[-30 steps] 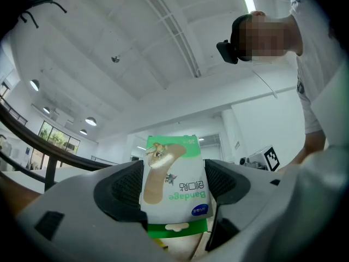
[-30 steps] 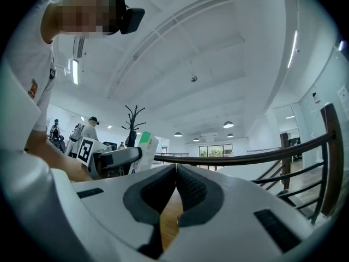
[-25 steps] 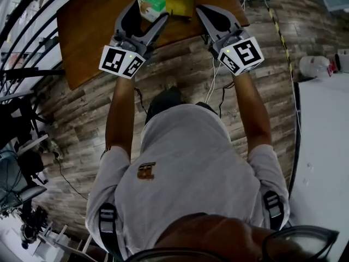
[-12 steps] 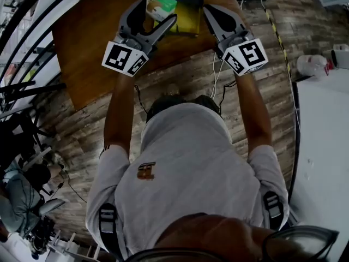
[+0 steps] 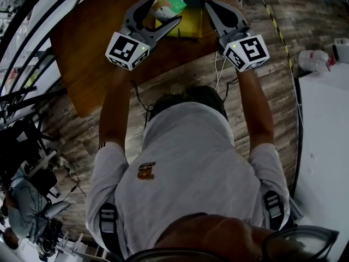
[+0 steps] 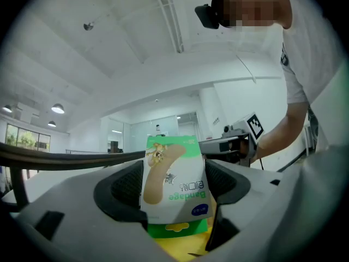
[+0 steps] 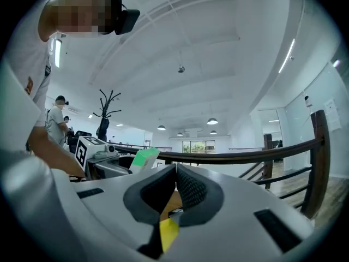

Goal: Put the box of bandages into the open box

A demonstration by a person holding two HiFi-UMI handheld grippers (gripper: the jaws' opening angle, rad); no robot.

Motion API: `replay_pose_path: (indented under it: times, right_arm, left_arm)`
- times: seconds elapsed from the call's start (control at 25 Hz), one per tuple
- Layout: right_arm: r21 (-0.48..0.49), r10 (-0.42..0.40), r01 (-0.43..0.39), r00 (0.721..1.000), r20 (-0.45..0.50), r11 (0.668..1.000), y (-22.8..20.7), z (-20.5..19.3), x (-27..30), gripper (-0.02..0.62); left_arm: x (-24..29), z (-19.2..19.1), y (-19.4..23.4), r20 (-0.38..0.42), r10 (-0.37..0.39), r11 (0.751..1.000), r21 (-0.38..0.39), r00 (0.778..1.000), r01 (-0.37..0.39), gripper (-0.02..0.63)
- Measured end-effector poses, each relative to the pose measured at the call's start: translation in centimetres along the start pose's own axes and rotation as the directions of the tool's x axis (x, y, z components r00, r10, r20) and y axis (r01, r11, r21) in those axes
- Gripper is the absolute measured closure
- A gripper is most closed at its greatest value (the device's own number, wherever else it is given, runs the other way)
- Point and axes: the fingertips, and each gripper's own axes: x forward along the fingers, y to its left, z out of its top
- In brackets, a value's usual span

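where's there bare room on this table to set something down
The wooden table is bare left of the left gripper, out to its left edge and near corner. It is crowded at the far middle: the box of bandages held in that gripper, the yellow open box and the shut right gripper are close together.

open box on table, bandage box at its left
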Motion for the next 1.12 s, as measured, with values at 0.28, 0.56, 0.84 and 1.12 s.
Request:
replay_pose_path:
  times: [0.28, 0.56, 0.84, 1.12]
  right_arm:
    - [-0.006, 0.008, -0.008, 1.0, -0.025, 1.0, -2.4, -0.9, 0.1, 0.563]
    - [-0.003, 0.031, -0.031, 0.999, -0.032, 1.0, -3.9, -1.1, 1.1, 0.563]
    - [0.014, 0.052, -0.051, 0.998, -0.038, 0.999, -6.9, -1.8, 1.5, 0.563]
    - [0.026, 0.058, -0.057, 0.997, -0.056, 0.998, -9.6, -3.4, 1.2, 0.563]
  left_arm:
    - [3.1, -3.3, -0.7, -0.15, -0.078, 0.995, 0.055, 0.986, 0.087, 0.241]
    - [4.4, -7.1, -0.6, -0.316, -0.151, 0.979, 0.084, 0.937, 0.186, 0.241]
    - [7.2, -11.6, -0.8, -0.486, -0.212, 0.957, 0.072, 0.848, 0.281, 0.241]
    - [9.5, -16.0, -1.3, -0.603, -0.252, 0.934, 0.054, 0.757, 0.354, 0.241]
